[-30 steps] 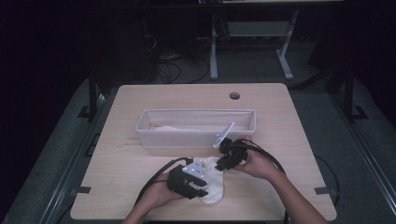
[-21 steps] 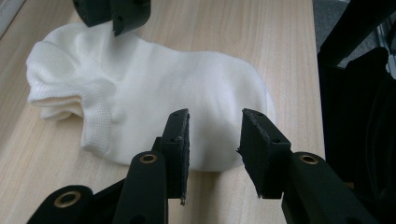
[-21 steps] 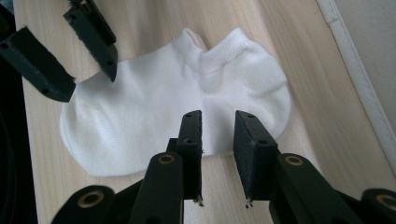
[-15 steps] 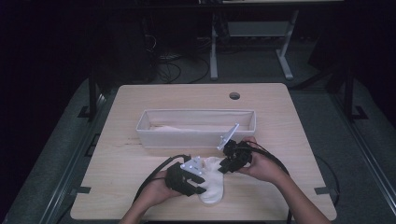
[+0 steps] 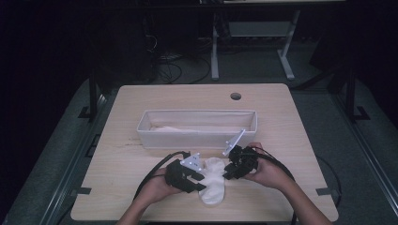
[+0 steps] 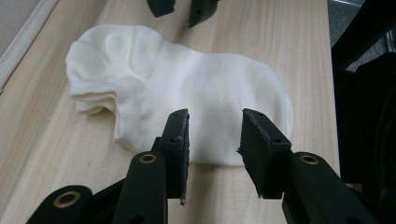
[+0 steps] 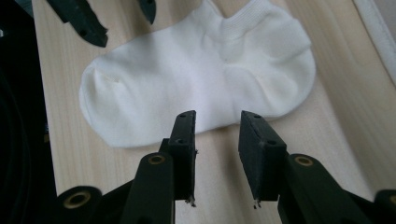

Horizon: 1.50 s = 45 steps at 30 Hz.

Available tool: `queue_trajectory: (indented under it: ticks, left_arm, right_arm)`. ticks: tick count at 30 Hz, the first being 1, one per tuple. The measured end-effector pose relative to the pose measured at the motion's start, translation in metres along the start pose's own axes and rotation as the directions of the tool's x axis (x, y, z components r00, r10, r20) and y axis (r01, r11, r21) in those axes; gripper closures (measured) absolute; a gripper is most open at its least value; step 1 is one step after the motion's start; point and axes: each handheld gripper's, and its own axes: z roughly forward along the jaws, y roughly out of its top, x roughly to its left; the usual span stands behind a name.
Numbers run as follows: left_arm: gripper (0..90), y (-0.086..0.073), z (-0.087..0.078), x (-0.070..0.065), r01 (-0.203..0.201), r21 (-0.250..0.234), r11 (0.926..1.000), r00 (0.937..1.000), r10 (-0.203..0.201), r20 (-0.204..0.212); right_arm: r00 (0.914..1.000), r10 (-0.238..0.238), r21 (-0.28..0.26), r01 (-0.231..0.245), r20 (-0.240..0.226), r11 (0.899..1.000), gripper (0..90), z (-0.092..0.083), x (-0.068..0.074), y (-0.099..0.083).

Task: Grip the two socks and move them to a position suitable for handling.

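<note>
The white bin (image 5: 197, 136) holds pale cloth (image 5: 173, 127). At its 6 o'clock lies the sock (image 5: 213, 183), between the left gripper (image 5: 199, 180) and the right gripper (image 5: 228, 172); both gape empty, the right's jaws having just been opening.

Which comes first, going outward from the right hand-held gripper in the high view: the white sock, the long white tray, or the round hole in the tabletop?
Starting from the right hand-held gripper:
1. White sock, flat on the table just to its left, between the two grippers.
2. Long white tray, behind it, across the table's middle.
3. Round hole, beyond the tray, near the far edge.
</note>
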Motion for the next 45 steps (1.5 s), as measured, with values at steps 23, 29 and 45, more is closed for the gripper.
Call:
queue_trajectory:
  ticks: [23, 29, 45]
  left_arm:
    - [66.8, 0.002, 0.000, 0.010, 0.026, -0.001, 0.9997, 0.9996, -0.026, -0.013]
    - [67.8, 0.006, 0.001, 0.014, 0.026, 0.003, 0.9997, 0.9996, -0.026, -0.011]
    - [69.1, 0.012, 0.015, 0.030, 0.032, 0.060, 0.9977, 0.9994, -0.033, 0.011]
  right_arm:
    - [0.9938, -0.092, -0.036, 0.090, -0.063, 0.995, 63.2, 0.004, 0.045, -0.002]
    - [0.9877, -0.135, -0.044, 0.132, -0.079, 0.990, 62.2, 0.009, 0.056, 0.002]
    - [0.9689, -0.223, -0.052, 0.218, -0.107, 0.974, 59.7, 0.028, 0.072, 0.003]
